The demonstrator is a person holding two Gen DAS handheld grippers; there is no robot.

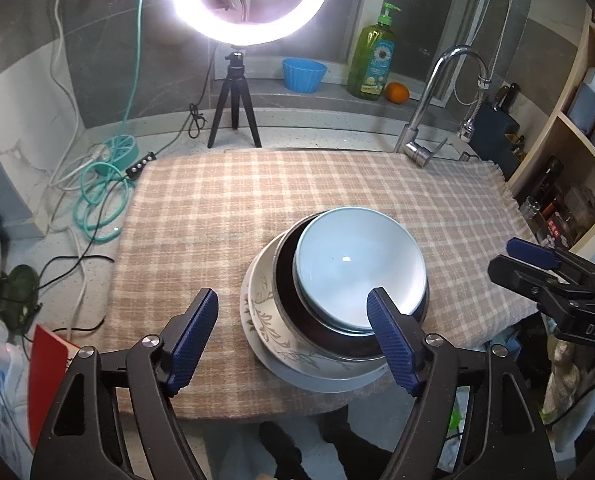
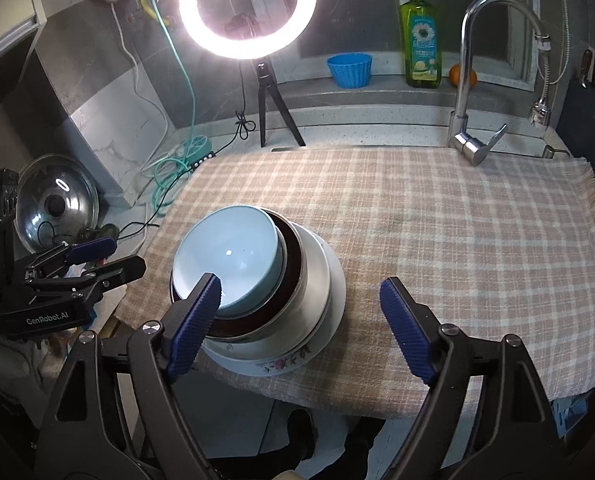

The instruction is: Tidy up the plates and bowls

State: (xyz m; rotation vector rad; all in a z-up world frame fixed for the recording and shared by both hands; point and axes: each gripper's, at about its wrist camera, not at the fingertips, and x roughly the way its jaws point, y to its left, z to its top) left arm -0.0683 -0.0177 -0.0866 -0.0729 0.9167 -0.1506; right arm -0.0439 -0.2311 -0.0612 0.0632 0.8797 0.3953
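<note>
Both claws hang over the near edge of the checked cloth [image 1: 297, 200], and the stack of dishes sits right between them. The left gripper [image 1: 297, 336] has its jaws spread wide apart, holding nothing; its right blue pad [image 1: 393, 344] crosses in front of the near rim of the stack, while its left pad hovers over bare cloth. The right gripper [image 2: 301, 324] is equally wide apart and empty, with its left pad [image 2: 195, 322] overlapping the near rim of the top bowl and its right pad out over open cloth.

Now the stack itself: a light blue bowl [image 1: 359, 270] sits on top, tipped a little and off-centre, nested inside a dark bowl with a metal rim [image 1: 293, 308]. Under that lies a plate with a leaf pattern [image 1: 263, 316], and at the bottom a wider white plate [image 2: 281, 364] with small flowers on its rim. From the left claw the pile lies ahead and to the right; from the right claw it lies ahead and to the left, near the cloth's front edge.

Far beyond both claws, a glowing ring light [image 2: 247, 8] stands on a tripod, with a blue ribbed cup [image 2: 349, 70], a green soap bottle [image 2: 421, 36], an orange [image 1: 397, 93] and a chrome faucet [image 2: 473, 76] along the back ledge. A pot lid [image 2: 57, 202] leans off to the right claw's left.
</note>
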